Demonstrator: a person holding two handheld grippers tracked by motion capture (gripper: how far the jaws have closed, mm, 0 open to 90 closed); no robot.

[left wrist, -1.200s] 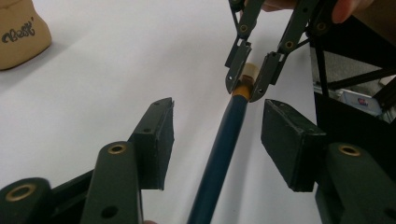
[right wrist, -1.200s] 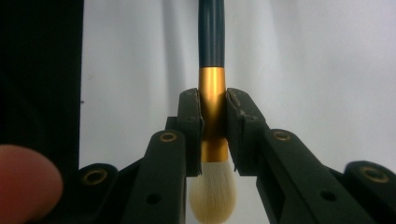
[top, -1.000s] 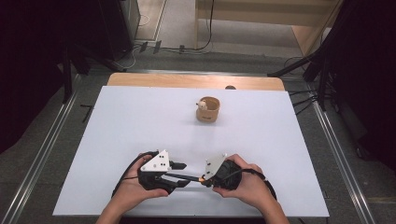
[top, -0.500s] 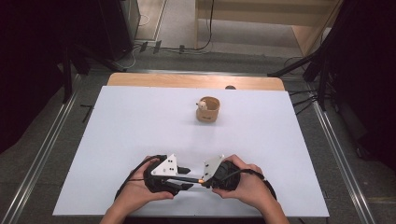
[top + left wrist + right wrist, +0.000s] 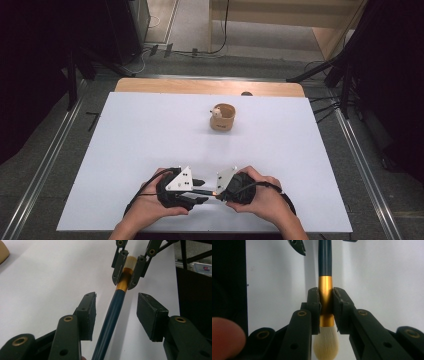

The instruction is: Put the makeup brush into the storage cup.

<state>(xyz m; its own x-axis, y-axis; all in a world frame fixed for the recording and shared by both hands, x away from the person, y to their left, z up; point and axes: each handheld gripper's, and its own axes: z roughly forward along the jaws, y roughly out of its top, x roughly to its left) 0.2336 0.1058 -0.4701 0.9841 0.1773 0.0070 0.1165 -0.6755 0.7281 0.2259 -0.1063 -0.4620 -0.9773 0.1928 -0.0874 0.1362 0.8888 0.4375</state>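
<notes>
Right claw (image 5: 326, 312) on brush's (image 5: 326, 275) gold ferrule (image 5: 326, 300)

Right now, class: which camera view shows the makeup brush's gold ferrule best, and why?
The right gripper view: the ferrule stands sharp and central, clamped between the right gripper, bristles below. The left gripper view shows it farther off, partly covered by those jaws. In the high view it is just a tiny glint between the hands.

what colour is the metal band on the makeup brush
Gold, on the makeup brush, between its dark blue handle and pale bristles; the right gripper view shows it best.
</notes>
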